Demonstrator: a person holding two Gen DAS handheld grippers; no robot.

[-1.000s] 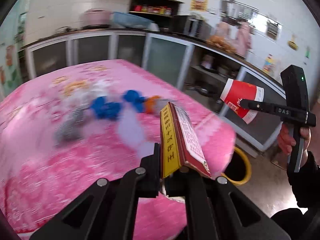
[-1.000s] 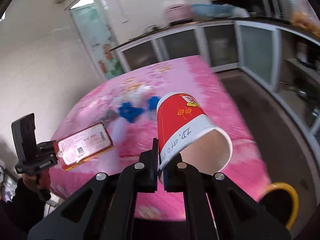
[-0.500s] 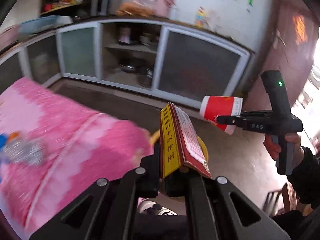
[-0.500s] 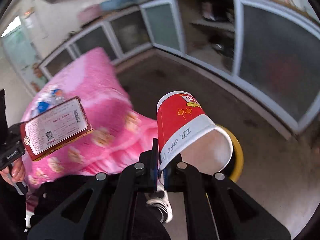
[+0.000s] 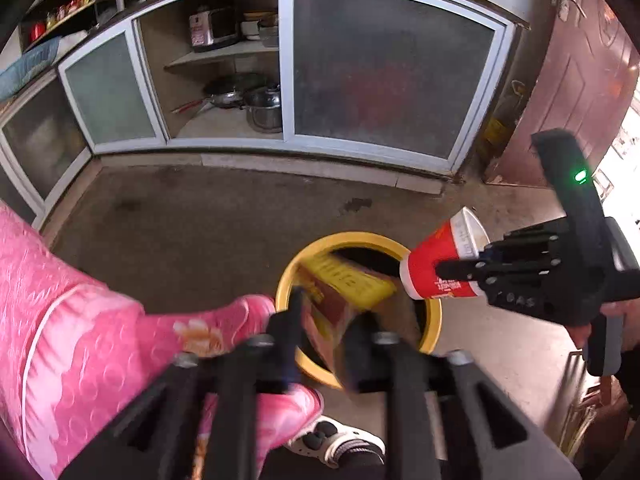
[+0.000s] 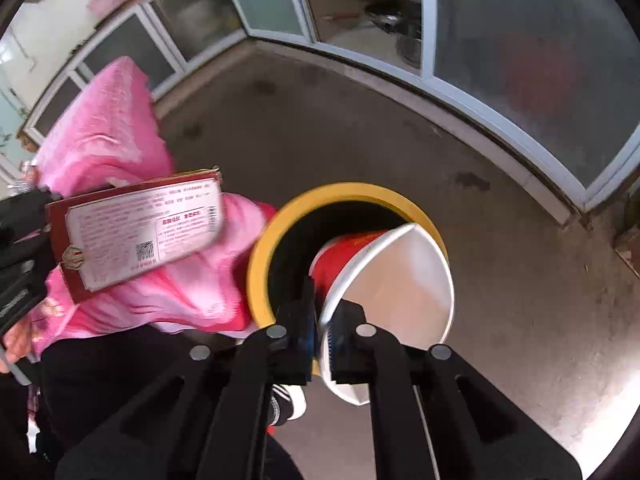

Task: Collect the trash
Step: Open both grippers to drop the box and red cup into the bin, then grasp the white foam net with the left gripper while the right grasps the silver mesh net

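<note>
A yellow-rimmed bin (image 5: 352, 238) stands on the floor by the table's corner. My left gripper (image 5: 326, 328) hangs over its near rim, and its jaws are opening. The red and yellow box (image 5: 344, 284) lies loose between them, tipped forward and blurred, its far end over the bin's mouth. In the right wrist view the box (image 6: 140, 236) still sticks out of the left gripper (image 6: 36, 232). My right gripper (image 6: 324, 312) is shut on the rim of a red paper cup (image 6: 352, 252), held on its side over the bin (image 6: 344, 192). From the left, the cup (image 5: 436, 268) is above the bin's right rim.
The table under its pink cloth (image 5: 60, 320) fills the left, its corner beside the bin. Low cabinets with sliding glass doors run along the back, with pots (image 5: 262, 110) on an open shelf. A brown door (image 5: 580, 92) is at right. The person's shoe (image 5: 332, 436) is near the bin.
Both grippers swung away from the table and down to the yellow bin. The left jaws have parted and the box has tipped forward. The cup stays in the right gripper.
</note>
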